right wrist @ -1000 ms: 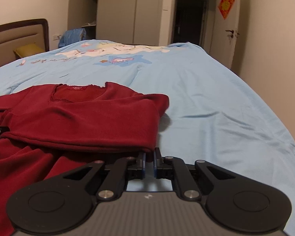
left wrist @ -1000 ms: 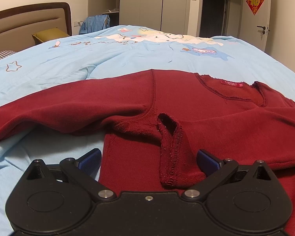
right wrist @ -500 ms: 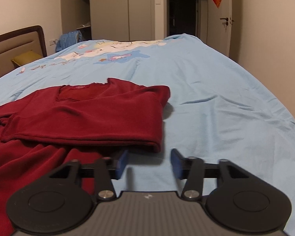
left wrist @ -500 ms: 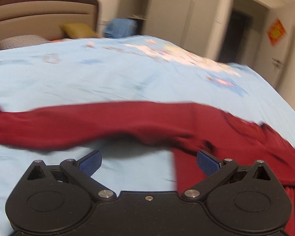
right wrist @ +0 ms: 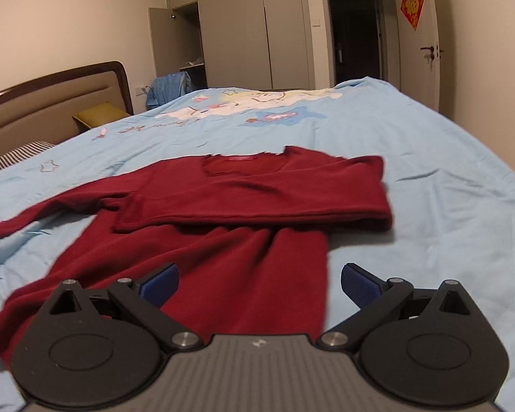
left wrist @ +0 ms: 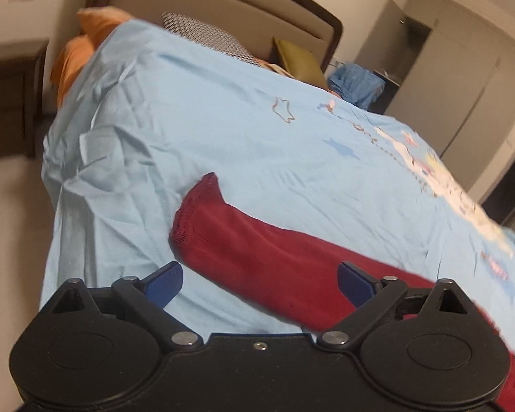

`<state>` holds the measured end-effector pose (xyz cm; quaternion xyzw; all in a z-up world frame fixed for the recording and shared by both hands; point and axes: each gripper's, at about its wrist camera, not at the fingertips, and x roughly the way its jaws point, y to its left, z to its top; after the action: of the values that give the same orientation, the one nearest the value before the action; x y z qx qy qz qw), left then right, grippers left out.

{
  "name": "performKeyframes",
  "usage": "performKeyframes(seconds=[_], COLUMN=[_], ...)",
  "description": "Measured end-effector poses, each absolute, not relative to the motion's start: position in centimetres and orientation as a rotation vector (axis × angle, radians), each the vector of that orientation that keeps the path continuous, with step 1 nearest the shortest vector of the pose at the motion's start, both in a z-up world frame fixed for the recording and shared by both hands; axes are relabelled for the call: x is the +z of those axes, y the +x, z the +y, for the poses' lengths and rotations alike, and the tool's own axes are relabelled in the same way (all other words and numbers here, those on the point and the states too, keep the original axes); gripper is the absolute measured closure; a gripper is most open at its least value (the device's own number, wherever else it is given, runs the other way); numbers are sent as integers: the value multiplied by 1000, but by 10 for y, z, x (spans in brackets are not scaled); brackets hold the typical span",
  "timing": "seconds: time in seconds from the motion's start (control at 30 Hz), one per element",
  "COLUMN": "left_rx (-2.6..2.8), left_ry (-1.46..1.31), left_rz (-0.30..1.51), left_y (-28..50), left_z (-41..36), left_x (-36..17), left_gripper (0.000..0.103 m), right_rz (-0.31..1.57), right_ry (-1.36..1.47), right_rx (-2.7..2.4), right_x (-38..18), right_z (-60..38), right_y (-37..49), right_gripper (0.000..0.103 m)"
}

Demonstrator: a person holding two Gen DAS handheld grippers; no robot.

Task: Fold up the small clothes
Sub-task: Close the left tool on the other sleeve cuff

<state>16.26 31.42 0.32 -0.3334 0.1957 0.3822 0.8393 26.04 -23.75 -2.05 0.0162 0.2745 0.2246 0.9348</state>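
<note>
The left gripper (left wrist: 260, 283) has its blue pads (left wrist: 163, 284) spread wide, holding nothing, with the end of a dark red sleeve (left wrist: 257, 257) lying between and just ahead of them. The sleeve's long axis runs from lower right to upper left in the left wrist view, its stitched cuff (left wrist: 195, 206) pointing toward the corner of the bed near the headboard (left wrist: 243, 7). The view is tilted — the gripper is rolled to one side.

The right gripper (right wrist: 259, 285) is also spread wide and empty, held level and low over the lower part of the red top (right wrist: 243, 206). The top lies flat on the light blue bedsheet (right wrist: 429, 178), neckline (right wrist: 247, 166) away from the gripper — its right sleeve (right wrist: 257, 213) folded across the chest, the other stretched out to the left.
</note>
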Motion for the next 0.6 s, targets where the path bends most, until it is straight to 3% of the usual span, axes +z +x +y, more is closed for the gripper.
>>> performKeyframes(seconds=[0.27,0.37,0.4,0.43,0.6], left_rx=[951,1004,1023,1031,989], left_ry=[-769,-750,-753,-760,-696], left_rz=[407,386,376,355,245], left_y=[175,176,175,172,173], left_z=[331,332,333,334,328], left_x=[-17,-18,-18,-17,1], left_gripper=[38,67,87,99,100], right_rz=[560,573,579,585,611], right_ry=[5,9,12,15,29], right_rx=[534,543,547,548,548], right_x=[-13,-13,-13,-14,-20], right_z=[-202,-196,-195,-194,-192], right_y=[235,233,232,231,229], right_gripper=[0,0,0,0,0])
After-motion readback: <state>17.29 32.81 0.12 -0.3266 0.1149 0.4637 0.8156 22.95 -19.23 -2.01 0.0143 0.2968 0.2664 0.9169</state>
